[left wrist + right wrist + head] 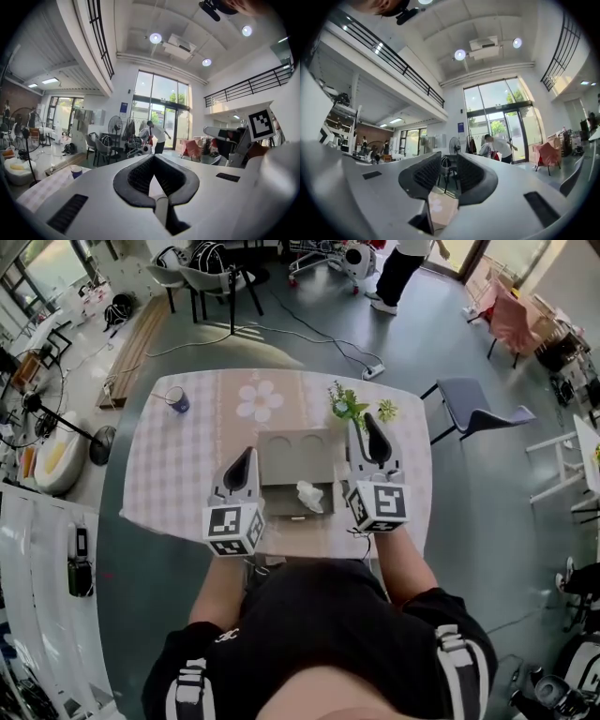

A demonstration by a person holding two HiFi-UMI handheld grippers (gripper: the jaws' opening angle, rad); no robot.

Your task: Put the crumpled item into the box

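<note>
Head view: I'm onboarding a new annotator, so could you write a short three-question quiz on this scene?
1. True or false: the right gripper holds the crumpled white item.
2. What stands near the table's far left corner? A) blue cup B) red bowl C) kettle
3. Fill in: the left gripper's fingers are ___ (apart or together).

Key:
1. False. The right gripper's fingers are apart with nothing between them, and the item lies in the box.
2. A
3. together
</note>
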